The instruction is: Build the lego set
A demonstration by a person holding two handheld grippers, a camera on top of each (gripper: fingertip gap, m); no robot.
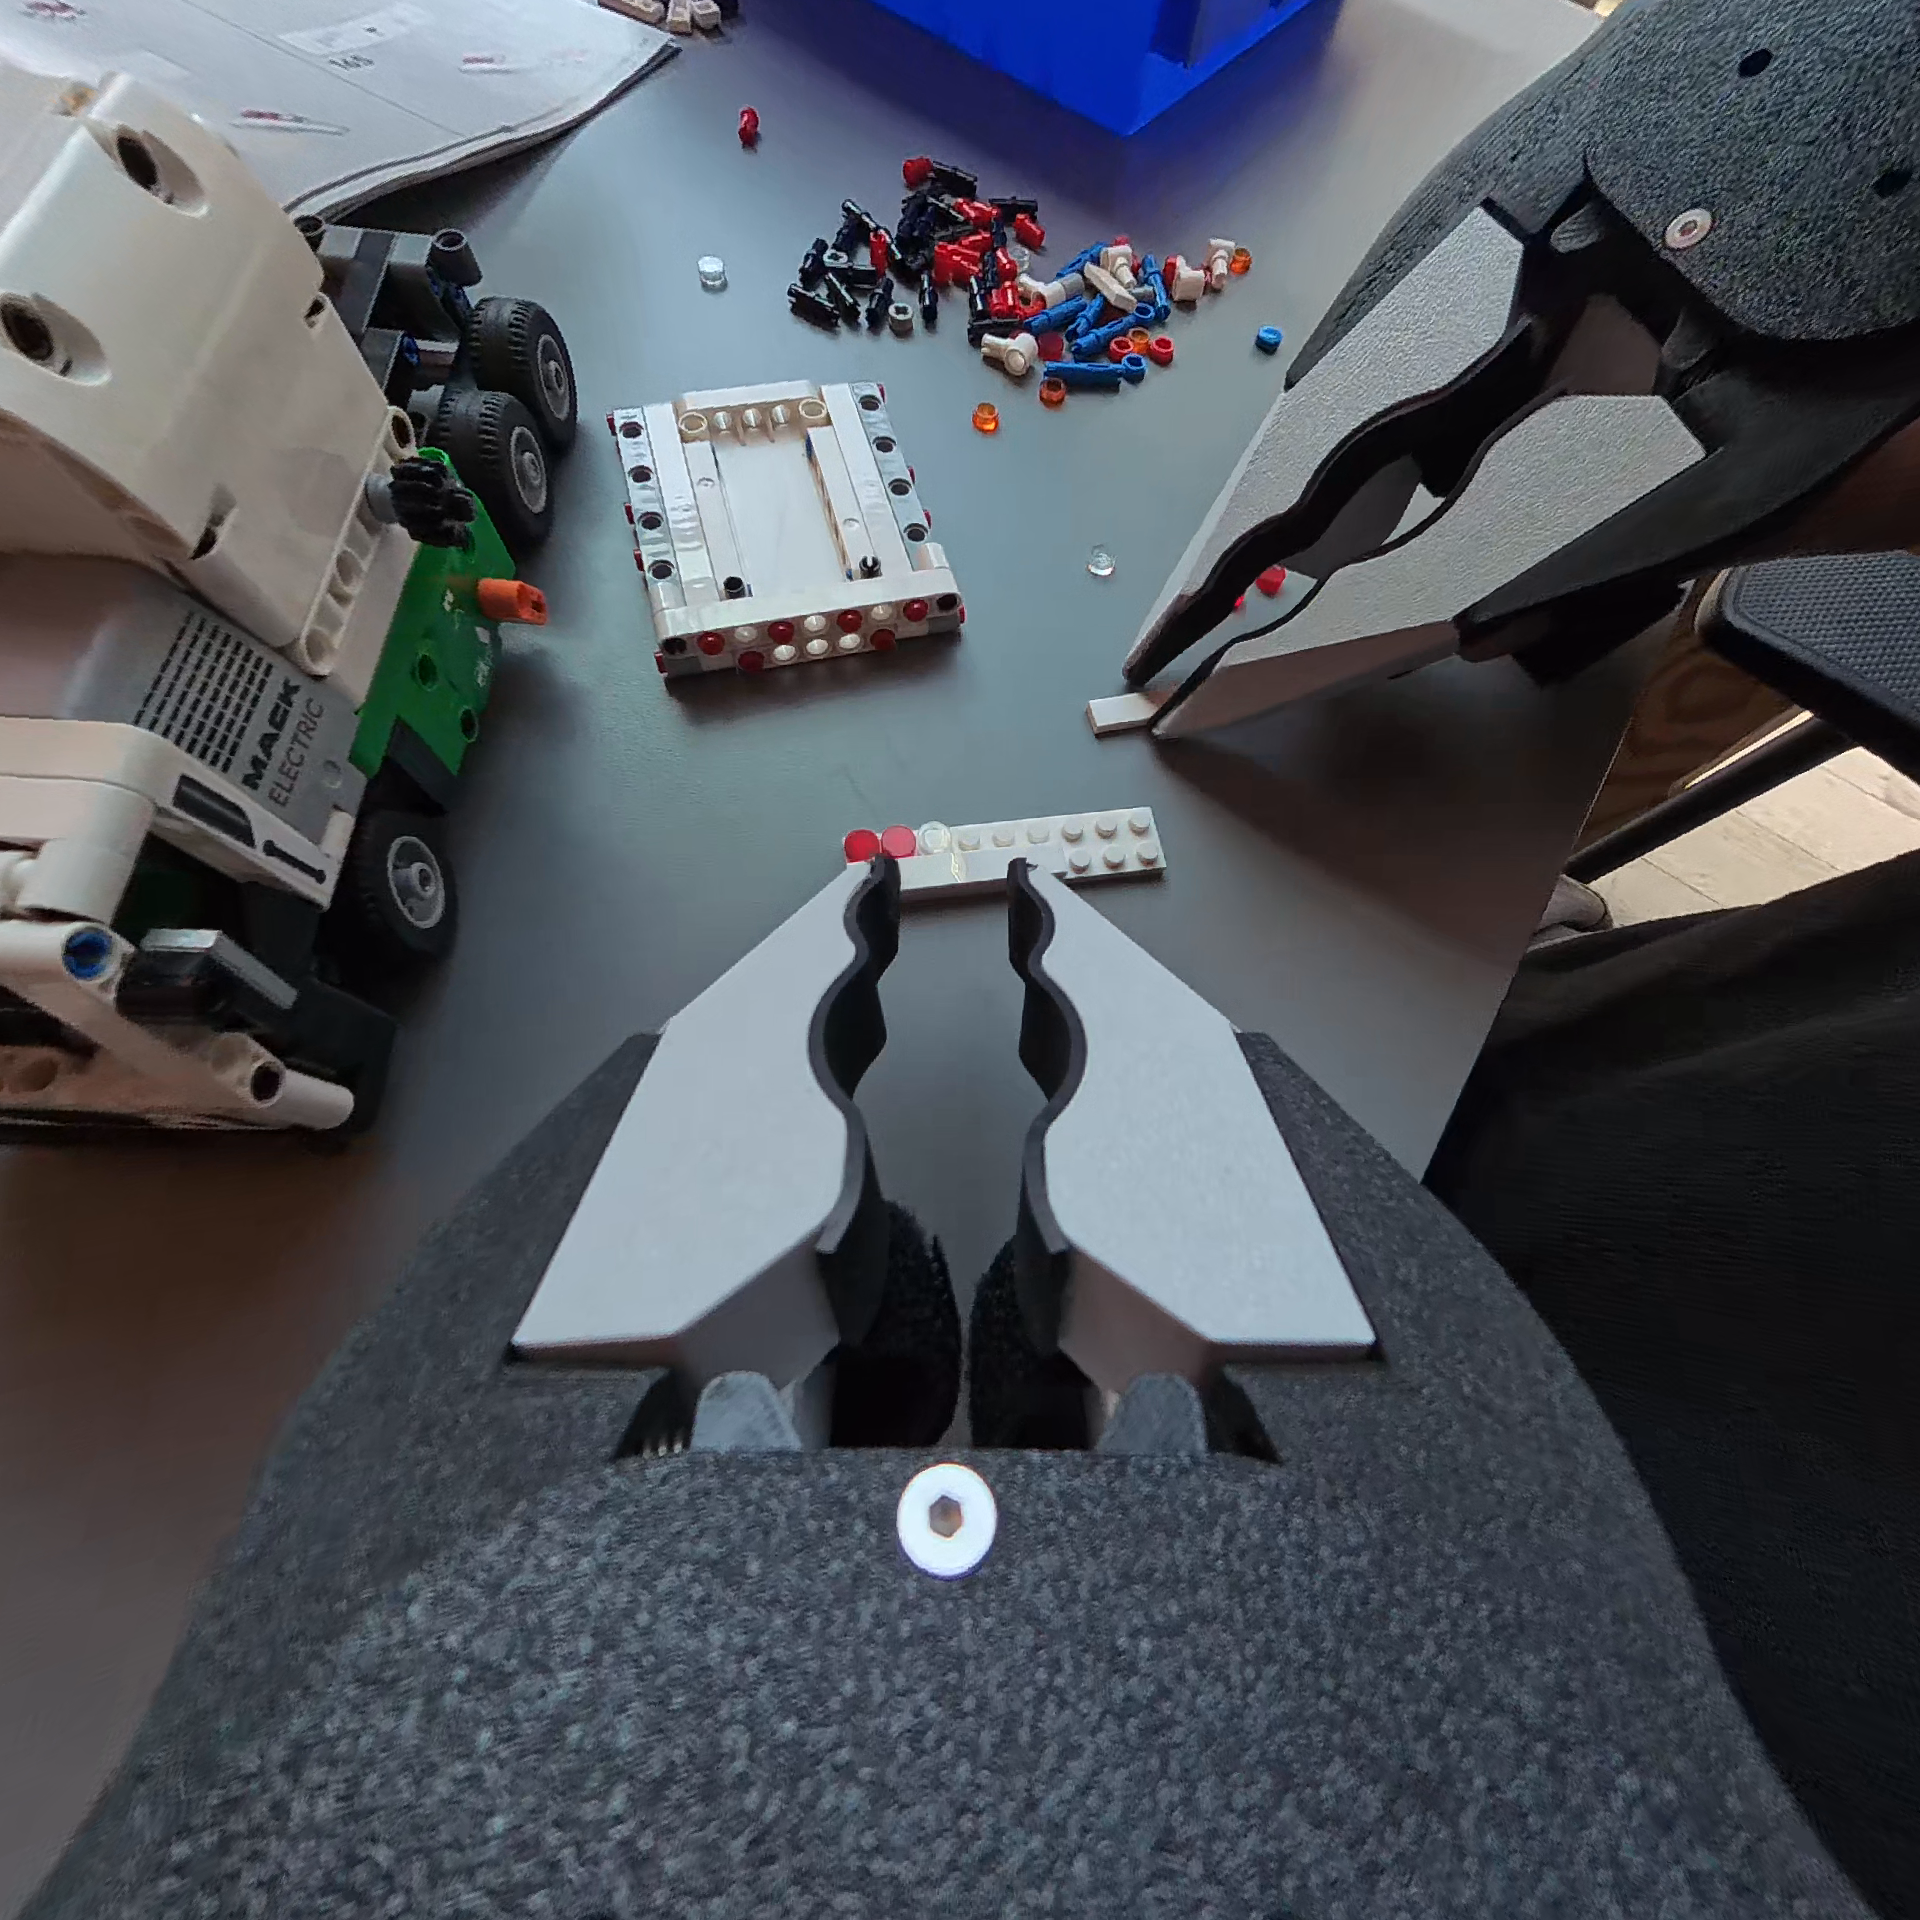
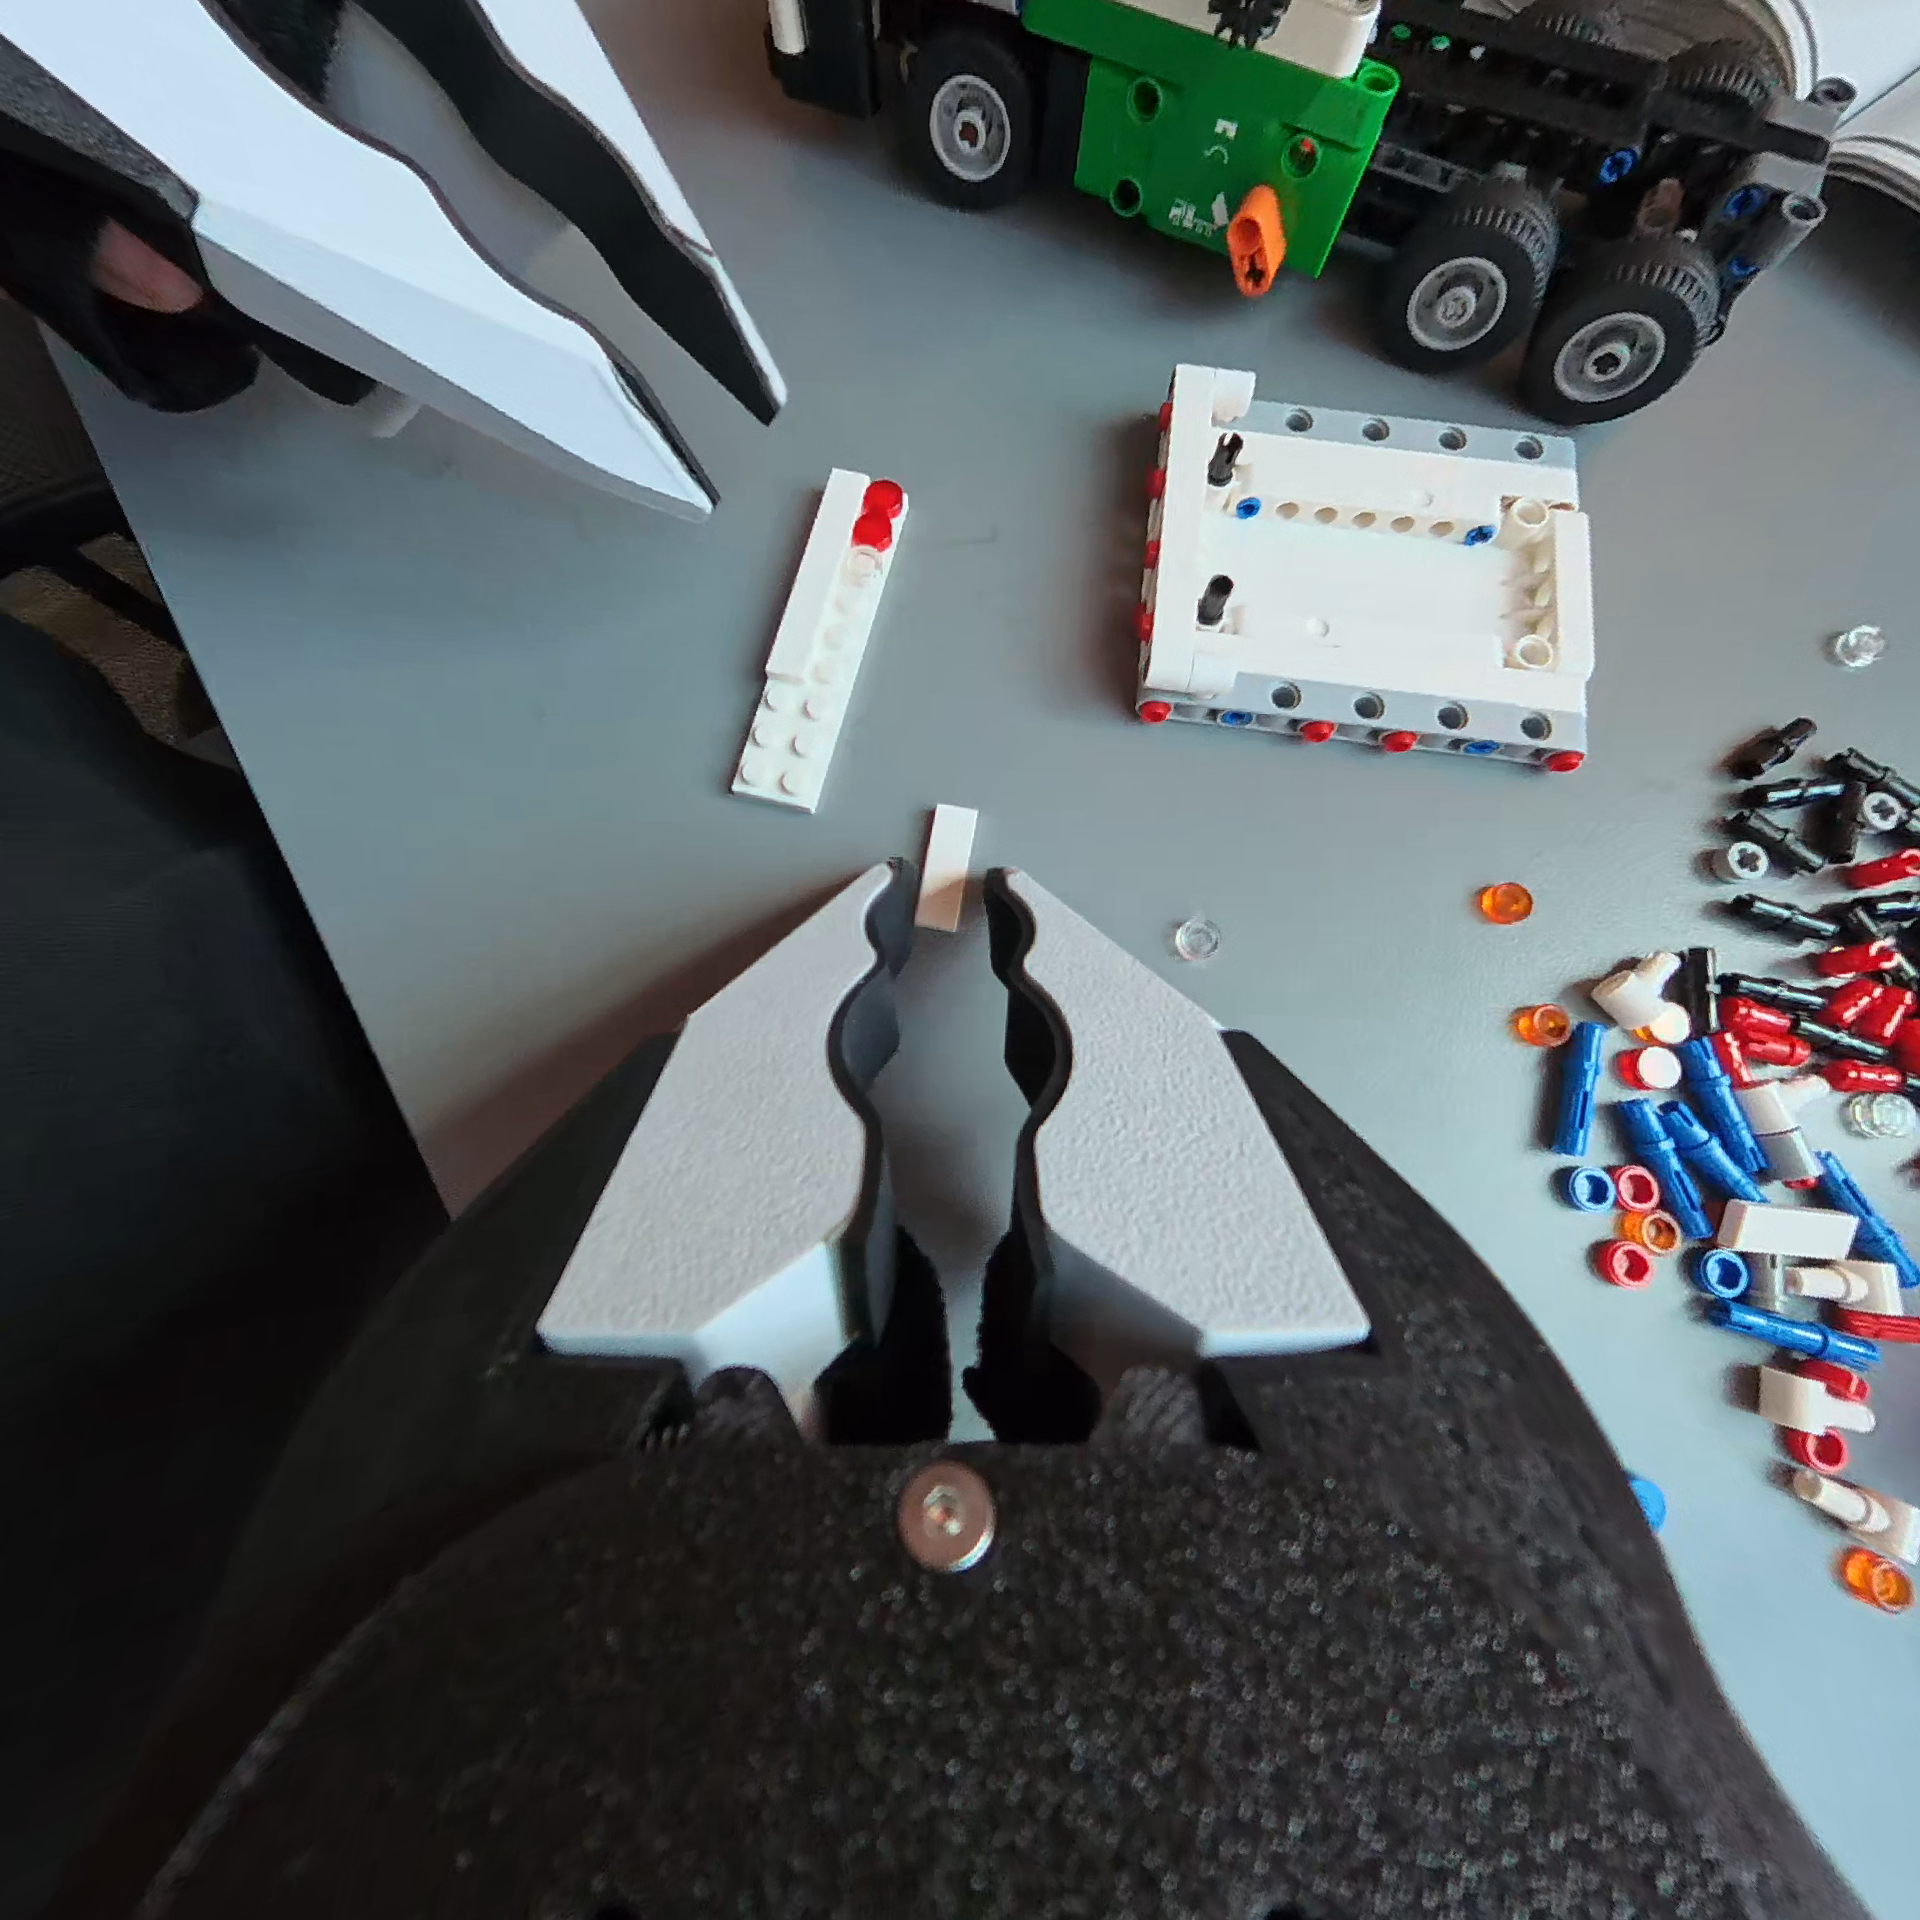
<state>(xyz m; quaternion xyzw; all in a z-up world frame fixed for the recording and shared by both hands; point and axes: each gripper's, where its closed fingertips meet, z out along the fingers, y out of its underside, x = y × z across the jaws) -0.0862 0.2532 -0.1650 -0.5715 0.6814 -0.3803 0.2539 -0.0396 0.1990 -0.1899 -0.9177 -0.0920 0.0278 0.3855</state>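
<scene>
Left claw (image 1: pixel 954 875) hovering low at the near edge of a long white studded plate (image 1: pixel 1049 847), jaws narrowly parted, nothing gripped; from the right wrist view, tips sitting apart from the plate, not touching. Plate lying flat on the dark counter (image 1: pixel 727 790), carrying two red round studs (image 1: pixel 878 842) and one clear stud at its left end.

Right claw (image 2: pixel 940 883) straddling a small white flat tile (image 2: pixel 948 868) lying on the counter, jaws narrowly parted; left pad at or nearly at the tile's edge, gap showing on the right side, so not gripping. Tile sitting just beside the plate's plain end, apart from it.

Sitting farther out: white and grey beam frame (image 1: pixel 784 520) with red pins, flat on the counter. Beyond it, loose pile of black, red, blue and white pins (image 1: pixel 1023 281). Scattered clear and orange round studs (image 2: pixel 1504 902) lying nearby. Toy truck (image 1: pixel 229 623), white and green with black wheels, standing at the left. Open booklet (image 1: pixel 343 83) and blue bin (image 1: pixel 1091 52) lying at the far edge.
</scene>
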